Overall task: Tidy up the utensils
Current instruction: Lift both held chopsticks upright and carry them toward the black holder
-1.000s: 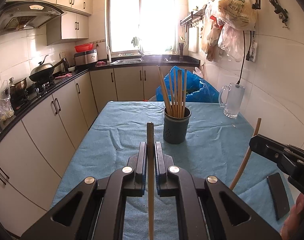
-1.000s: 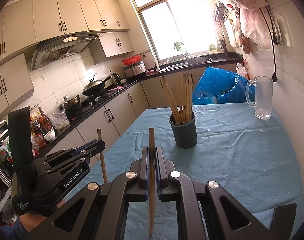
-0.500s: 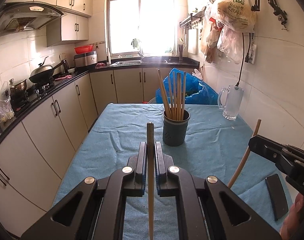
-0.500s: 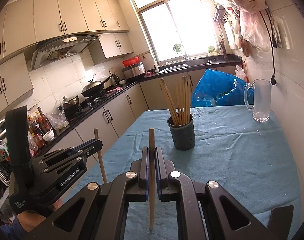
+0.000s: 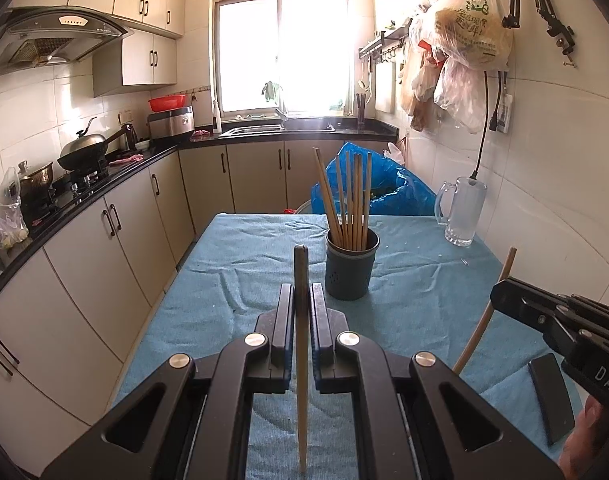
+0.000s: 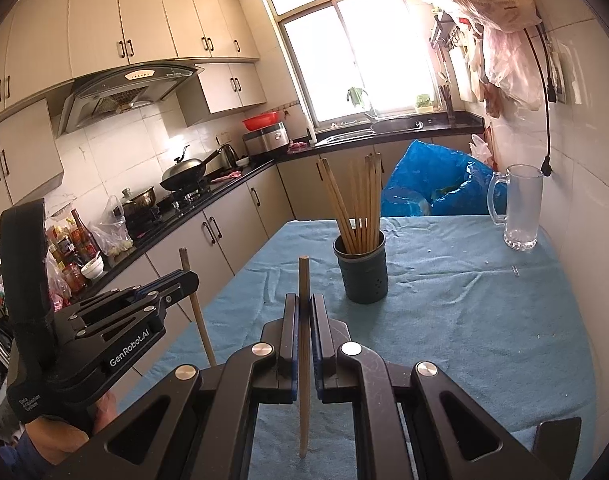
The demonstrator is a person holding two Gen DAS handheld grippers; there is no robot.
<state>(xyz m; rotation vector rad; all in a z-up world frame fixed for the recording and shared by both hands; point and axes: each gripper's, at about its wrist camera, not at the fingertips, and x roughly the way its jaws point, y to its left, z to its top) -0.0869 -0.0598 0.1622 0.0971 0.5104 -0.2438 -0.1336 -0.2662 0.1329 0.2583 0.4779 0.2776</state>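
One chopstick [image 5: 301, 360] is pinched upright mid-shaft by the left gripper [image 5: 302, 300], another [image 6: 303, 360] by the right gripper [image 6: 303, 312]; light, stiff, slippery wood is judged; holder [image 5: 350, 266] sits at 12 o'clock.

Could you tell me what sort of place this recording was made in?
Most likely a home kitchen: a range hood hangs over a wok on the stove, and a sink sits beneath the window.

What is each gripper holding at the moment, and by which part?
Each holds one chopstick upright, gripped near its upper end: left gripper, chopstick; right gripper, chopstick.
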